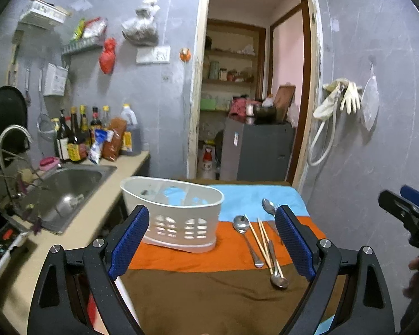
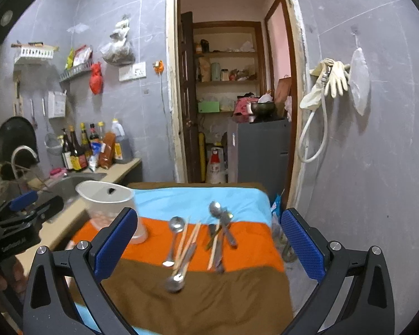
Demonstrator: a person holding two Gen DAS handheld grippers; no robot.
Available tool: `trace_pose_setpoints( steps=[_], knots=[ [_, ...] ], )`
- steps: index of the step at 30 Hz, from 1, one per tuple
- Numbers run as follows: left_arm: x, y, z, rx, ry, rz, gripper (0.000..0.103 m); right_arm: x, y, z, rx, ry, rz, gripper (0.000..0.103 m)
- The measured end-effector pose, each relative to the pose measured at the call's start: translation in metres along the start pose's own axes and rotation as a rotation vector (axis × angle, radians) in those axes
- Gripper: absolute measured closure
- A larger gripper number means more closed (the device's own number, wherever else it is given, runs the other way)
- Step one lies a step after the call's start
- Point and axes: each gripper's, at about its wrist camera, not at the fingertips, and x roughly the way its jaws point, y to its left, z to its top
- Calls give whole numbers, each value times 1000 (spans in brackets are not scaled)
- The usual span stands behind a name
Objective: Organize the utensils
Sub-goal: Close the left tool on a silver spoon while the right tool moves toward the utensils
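A white plastic utensil caddy (image 1: 178,215) (image 2: 109,206) with cut-out walls stands on the left of a striped cloth (image 1: 209,287) (image 2: 237,287). To its right lie several metal spoons (image 1: 241,223) (image 2: 176,224) and wooden chopsticks (image 1: 261,237) (image 2: 194,237) in a loose group. My left gripper (image 1: 212,240) hovers above the near part of the cloth, open and empty, with the caddy just behind its left finger. My right gripper (image 2: 206,243) is also open and empty, above the utensils. Each gripper shows at the edge of the other's view.
A steel sink (image 1: 61,192) with a curved tap (image 1: 14,136) sits in the counter at the left, with sauce bottles (image 1: 78,136) behind it. An open doorway (image 1: 251,83) lies beyond the table. Rubber gloves (image 1: 340,97) and a hose hang on the right wall.
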Motion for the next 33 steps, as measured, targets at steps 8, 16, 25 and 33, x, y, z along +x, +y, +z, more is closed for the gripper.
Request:
trace_pose_setpoints(
  steps=[8,16,25,33],
  knots=[
    [95,-28,-15,-57,134,-22,15,102,-53,-1,-26,109,72,0],
    [168,-52,-30,-17,215,-39,35,197,-87,-18,-23,239,167,1],
    [241,-54,-44,9,304,15,69,279,-100,-38,47,404,312,52],
    [280,-41,-57,-23,394,81,73,308,-92,-54,44,477,348,72]
  ],
)
